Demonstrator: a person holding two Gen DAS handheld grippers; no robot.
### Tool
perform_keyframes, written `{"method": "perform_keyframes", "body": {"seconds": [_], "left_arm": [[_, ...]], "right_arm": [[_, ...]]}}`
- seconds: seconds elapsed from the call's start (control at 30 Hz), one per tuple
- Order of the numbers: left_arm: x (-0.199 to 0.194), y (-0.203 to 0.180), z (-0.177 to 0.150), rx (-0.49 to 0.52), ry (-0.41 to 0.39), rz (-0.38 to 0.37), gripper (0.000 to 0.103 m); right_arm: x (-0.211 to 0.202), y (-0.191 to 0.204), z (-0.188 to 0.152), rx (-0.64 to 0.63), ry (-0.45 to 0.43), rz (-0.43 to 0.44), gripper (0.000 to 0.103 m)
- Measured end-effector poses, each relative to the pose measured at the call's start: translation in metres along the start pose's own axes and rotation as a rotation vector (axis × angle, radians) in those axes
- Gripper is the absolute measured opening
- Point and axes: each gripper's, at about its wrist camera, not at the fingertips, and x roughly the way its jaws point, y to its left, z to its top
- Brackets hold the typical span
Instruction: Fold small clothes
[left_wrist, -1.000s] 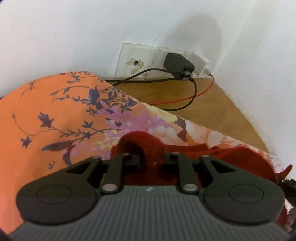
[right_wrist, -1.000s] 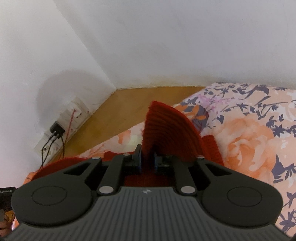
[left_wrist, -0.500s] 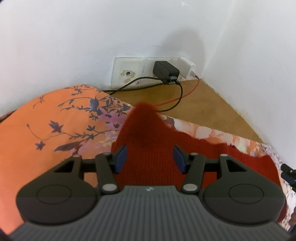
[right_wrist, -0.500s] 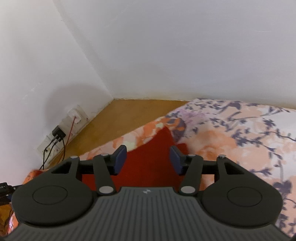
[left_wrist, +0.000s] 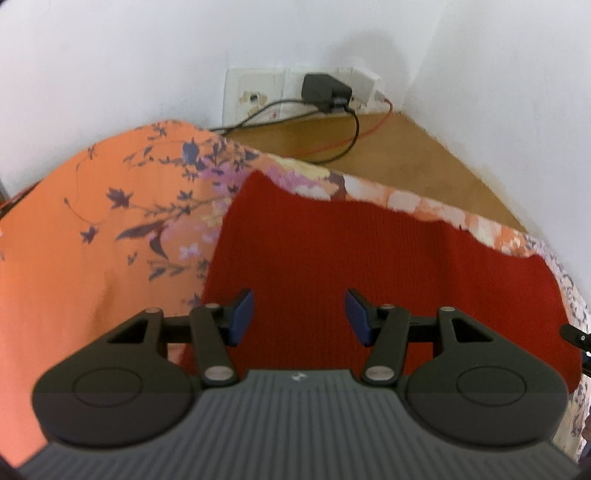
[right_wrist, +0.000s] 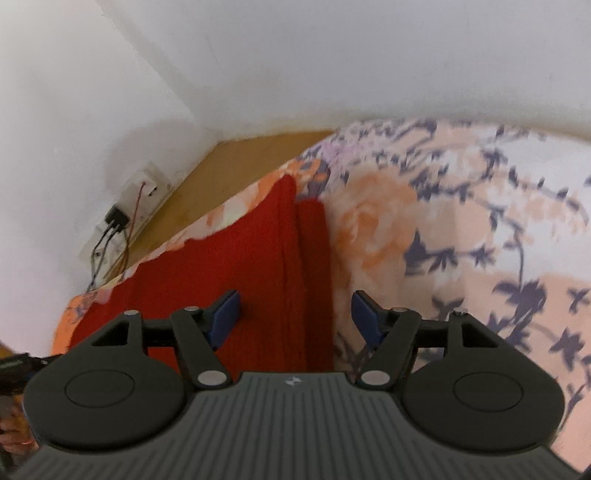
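Both tongs were spread wide and empty: left gripper (left_wrist: 298, 314), right gripper (right_wrist: 295, 318), over the red knit garment (left_wrist: 369, 266) lying flat on the floral bedsheet (left_wrist: 92, 240). Looked like between folds; next needs a fresh edge pinch.

Bed: I see an orange floral sheet (left_wrist: 74, 258) covering it.
On it: I see a red knit garment (left_wrist: 351, 258) lying flat, near the far edge.
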Motion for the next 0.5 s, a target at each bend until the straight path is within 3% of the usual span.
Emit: {"method": "perform_keyframes", "body": {"seconds": [0.13, 0.27, 0.5], "left_arm": [[0.003, -0.007, -0.007, 0.019, 0.030, 0.020, 0.056], [0.006, -0.016, -0.009, 0.055, 0.048, 0.066, 0.056], [0.014, -0.026, -0.009, 0.072, 0.070, 0.127, 0.056]], "right_arm": [[0.005, -0.003, 0.000, 0.002, 0.032, 0.044, 0.074], [0.012, -0.002, 0.001, -0.021, 0.067, 0.095, 0.082], [0.024, 0.006, 0.005, -0.049, 0.097, 0.152, 0.084]]}}
